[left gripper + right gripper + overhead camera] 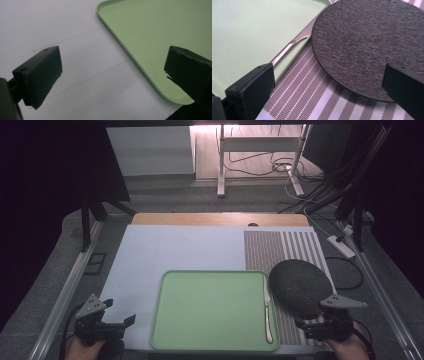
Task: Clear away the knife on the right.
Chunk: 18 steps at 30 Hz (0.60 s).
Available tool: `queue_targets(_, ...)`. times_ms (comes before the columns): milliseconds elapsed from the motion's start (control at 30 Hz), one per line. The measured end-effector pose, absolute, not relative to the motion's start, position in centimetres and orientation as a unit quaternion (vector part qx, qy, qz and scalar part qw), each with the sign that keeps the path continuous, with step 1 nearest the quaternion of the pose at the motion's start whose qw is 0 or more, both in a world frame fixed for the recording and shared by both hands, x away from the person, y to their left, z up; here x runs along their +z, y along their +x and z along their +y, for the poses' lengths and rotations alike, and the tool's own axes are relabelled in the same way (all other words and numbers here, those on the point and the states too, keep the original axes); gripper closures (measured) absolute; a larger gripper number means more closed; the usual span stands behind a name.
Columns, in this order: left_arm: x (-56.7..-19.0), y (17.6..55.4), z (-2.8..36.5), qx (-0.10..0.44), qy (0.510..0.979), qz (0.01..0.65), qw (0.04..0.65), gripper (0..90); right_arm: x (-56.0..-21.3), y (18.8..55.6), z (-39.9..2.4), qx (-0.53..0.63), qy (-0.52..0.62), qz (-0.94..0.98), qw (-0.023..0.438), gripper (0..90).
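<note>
Overhead, my left gripper [121, 324] waits at the table's near-left corner, my right gripper [306, 326] by the dark round plate [300, 287] near-right. Along my left jaws, wide apart and empty, the green tray's [140, 50] corner. Along my right, equally spread and empty, the knife [287, 50] hugs the tray's edge, handy beside the plate.

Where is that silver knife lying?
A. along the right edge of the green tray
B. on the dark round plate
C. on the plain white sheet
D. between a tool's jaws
A: the knife lies inside the green tray, against its right rim.
</note>
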<state>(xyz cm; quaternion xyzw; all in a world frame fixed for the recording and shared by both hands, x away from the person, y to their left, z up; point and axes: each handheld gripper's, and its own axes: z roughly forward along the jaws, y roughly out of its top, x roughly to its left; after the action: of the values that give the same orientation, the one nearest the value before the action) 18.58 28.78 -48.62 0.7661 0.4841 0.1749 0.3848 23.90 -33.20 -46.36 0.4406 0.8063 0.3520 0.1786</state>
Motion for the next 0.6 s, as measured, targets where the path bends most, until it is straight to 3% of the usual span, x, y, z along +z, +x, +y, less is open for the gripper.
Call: queue_targets(600,-48.6,18.6,28.8,0.174,0.766,0.485,0.385,2.5,-46.1,22.4,-34.1,0.336,0.447,0.804,0.204,0.0)
